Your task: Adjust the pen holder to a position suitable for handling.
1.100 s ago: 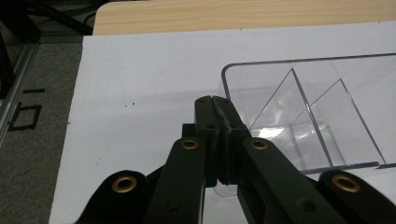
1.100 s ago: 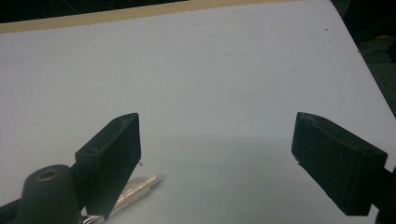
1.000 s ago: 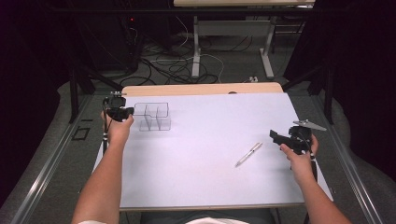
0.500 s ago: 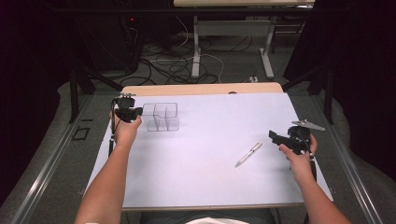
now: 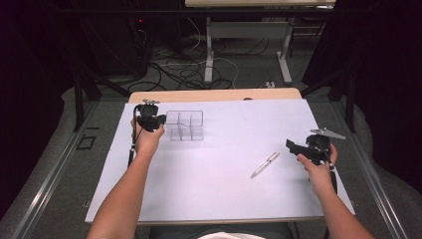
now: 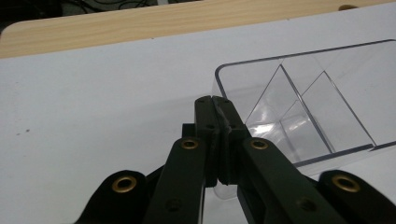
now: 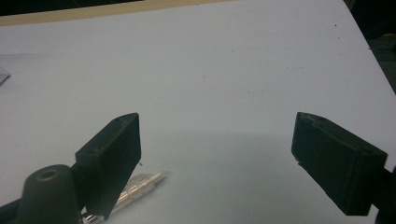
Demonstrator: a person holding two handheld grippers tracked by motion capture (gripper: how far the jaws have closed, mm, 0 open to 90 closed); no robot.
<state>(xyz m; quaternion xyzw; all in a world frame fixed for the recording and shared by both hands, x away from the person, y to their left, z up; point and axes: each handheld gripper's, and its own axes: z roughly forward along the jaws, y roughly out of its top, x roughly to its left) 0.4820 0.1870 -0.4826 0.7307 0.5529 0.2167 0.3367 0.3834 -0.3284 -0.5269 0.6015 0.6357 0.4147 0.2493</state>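
The left gripper point(image 5: 158, 121) is seen at the left end of the clear divided organizer point(image 5: 185, 125), which stands on the white table point(image 5: 214, 199) in its far left part; in the left gripper view the jaws are pressed together with the organizer's point(image 6: 299, 107) near corner wall just at or behind them, and whether a wall edge is pinched or merely nudged cannot be told from this angle. The organizer's compartments are seen empty. The right gripper point(image 5: 293, 146) is held near the table's right edge with its jaws wide apart and nothing between them. The silver pen point(image 5: 265, 164) lies flat on the sheet, just left of the right gripper and well apart from the organizer; in the right gripper view the pen's point(image 7: 140, 183) end is partly hidden behind the left-hand jaw. The pen's long axis runs diagonally, one end toward the person and leftward, the other toward the far right and the right gripper. Progress is judged early: the organizer is being positioned, and the pen has not been picked up or placed in any compartment. Grasping the pen and carrying it across to the organizer are judged as left to do.
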